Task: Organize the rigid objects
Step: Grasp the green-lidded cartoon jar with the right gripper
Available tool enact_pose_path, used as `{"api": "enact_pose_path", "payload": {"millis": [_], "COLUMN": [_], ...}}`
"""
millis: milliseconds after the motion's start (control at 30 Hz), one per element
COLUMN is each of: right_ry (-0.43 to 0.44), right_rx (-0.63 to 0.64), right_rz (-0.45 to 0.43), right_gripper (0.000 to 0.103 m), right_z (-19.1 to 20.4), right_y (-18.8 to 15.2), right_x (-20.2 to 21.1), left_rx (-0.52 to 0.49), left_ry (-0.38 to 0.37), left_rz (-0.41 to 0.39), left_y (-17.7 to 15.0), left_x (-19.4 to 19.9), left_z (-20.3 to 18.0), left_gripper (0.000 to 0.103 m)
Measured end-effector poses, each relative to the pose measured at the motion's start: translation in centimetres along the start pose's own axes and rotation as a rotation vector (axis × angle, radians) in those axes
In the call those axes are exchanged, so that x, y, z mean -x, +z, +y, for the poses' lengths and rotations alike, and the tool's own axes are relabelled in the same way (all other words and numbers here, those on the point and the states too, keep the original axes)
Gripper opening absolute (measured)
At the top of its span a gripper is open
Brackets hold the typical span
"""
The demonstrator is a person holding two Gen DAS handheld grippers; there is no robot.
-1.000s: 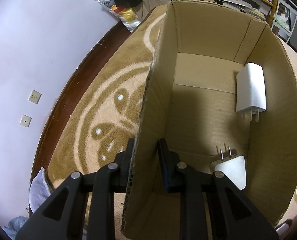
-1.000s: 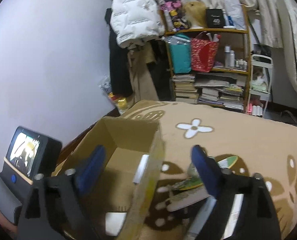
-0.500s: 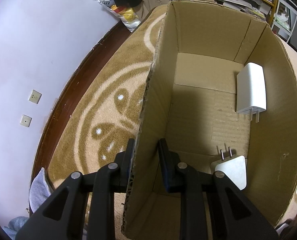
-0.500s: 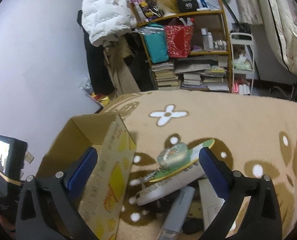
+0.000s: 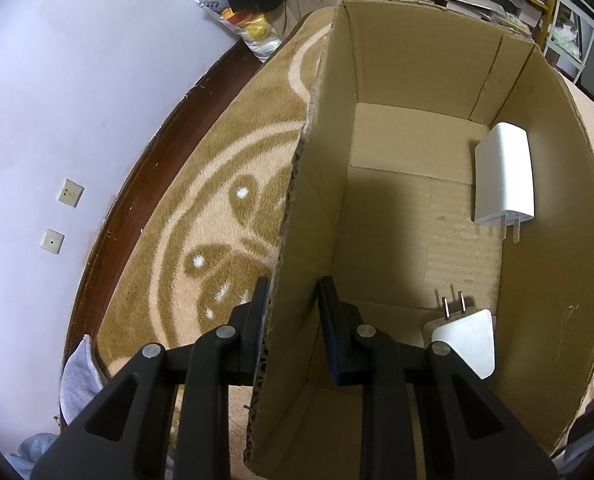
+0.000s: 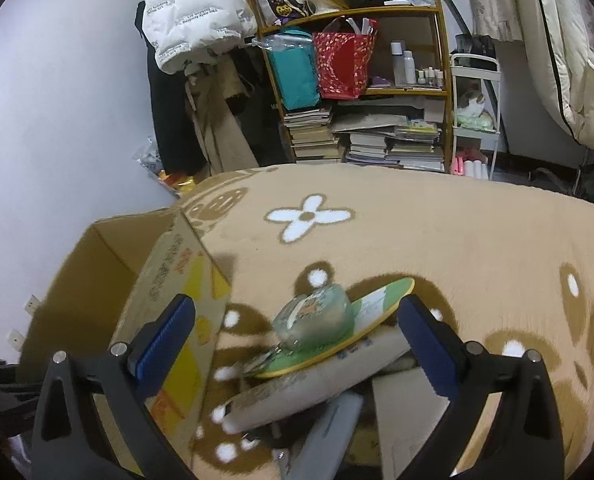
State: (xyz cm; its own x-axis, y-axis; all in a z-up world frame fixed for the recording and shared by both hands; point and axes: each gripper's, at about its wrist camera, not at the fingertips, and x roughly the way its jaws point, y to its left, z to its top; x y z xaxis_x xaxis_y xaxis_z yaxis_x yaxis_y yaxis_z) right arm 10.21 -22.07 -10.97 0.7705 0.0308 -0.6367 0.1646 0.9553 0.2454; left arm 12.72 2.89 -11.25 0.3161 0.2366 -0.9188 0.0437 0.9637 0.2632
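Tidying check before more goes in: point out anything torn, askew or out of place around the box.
The cardboard box has a ragged, frayed top edge on the wall that the left tool is clamped on. Beside the box, the leftover items lie in a tilted, overlapping pile on the blanket. Both white chargers in the box look fine.

Two white chargers lie flat inside the cardboard box.

I see a matt corrugated cardboard box, smooth white plastic chargers, a fuzzy pile carpet, matt black plastic gripper fingers.
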Motion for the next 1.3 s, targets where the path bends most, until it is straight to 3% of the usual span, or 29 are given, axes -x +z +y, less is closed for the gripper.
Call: {"api": "enact_pose_path", "payload": {"millis": [133, 300, 633, 1033, 1100, 1300], "right_ry": [-0.022, -0.015, -0.031, -0.084, -0.120, -0.121], "right_rx": [0.031, 0.070, 0.134, 0.167, 0.185, 0.162], "right_rz": [-0.038, -0.026, 0.103, 0.198, 0.204, 0.178], "right_gripper": [0.103, 0.099, 0.074, 0.073, 0.063, 0.063], "right_z": [0.0, 0.5, 1.4, 0.9, 1.1, 1.2], "right_y": [0.6, 0.9, 0.1, -0.9, -1.1, -1.2], "right_x": [-1.1, -2.4, -6.0, -8.3, -8.4, -7.6], "left_rx": [0.003, -0.010, -0.012, -0.020, -0.024, -0.027], "left_ry": [-0.002, 0.012, 0.011, 0.015, 0.020, 0.020], "left_rz": [0.011, 0.020, 0.031, 0.032, 0.033, 0.036], "left_y": [0.0, 0.0, 0.0, 0.0, 0.0, 0.0], "left_x": [-0.1, -0.4, -0.5, -0.5, -0.6, -0.6], "left_z": [0.0, -0.3, -0.3, -0.5, -0.6, -0.7], "left_gripper": [0.024, 0.024, 0.024, 0.024, 0.024, 0.024]}}
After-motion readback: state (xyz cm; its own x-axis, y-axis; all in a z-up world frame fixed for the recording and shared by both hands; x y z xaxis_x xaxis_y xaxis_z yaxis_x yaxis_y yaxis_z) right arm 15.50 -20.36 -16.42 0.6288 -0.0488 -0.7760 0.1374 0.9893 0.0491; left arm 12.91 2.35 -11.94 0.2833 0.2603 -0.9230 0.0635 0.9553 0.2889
